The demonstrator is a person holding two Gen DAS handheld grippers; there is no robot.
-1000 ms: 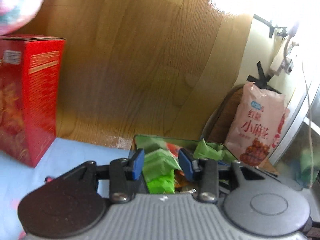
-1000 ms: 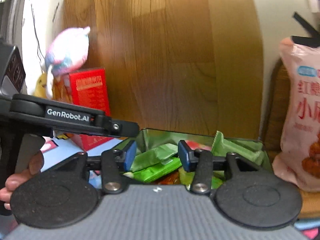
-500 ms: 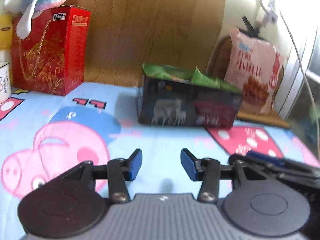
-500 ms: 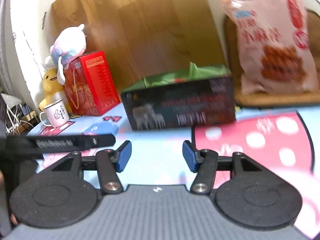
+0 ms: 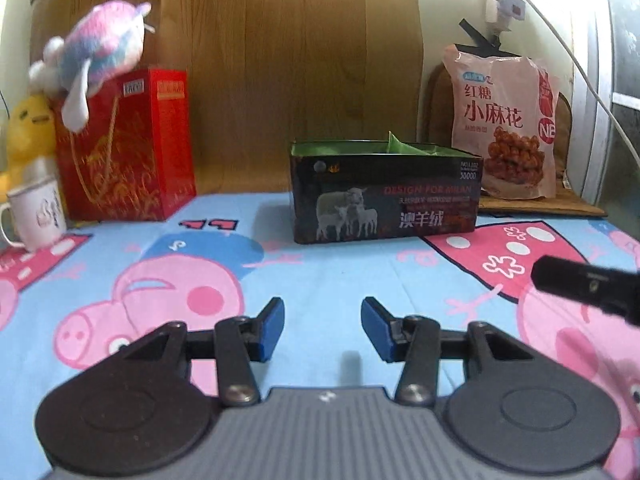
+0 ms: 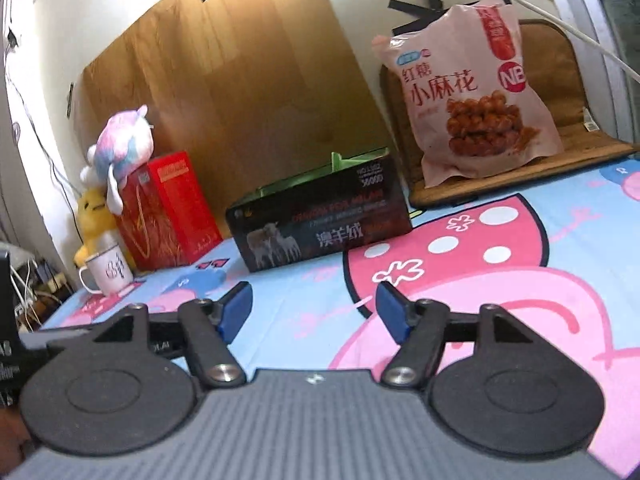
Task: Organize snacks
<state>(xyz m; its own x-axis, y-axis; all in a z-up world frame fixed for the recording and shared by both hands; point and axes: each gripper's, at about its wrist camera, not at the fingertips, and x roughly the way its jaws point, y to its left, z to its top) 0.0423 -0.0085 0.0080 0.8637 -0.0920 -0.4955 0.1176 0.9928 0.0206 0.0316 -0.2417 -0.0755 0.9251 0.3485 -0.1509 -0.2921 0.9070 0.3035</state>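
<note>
With both the left gripper [image 5: 322,330] and right gripper [image 6: 314,312] empty, jaws apart and the right's just widening, approach the pink snack bag [image 6: 476,96] at two o'clock squarely, then lower it gently into the dark box [image 6: 320,224].

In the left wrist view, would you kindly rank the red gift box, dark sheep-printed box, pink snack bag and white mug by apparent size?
1. Dark sheep-printed box and red gift box: too alike to separate.
2. Pink snack bag, slightly smaller, though it stands furthest back.
3. White mug, clearly smallest.
</note>
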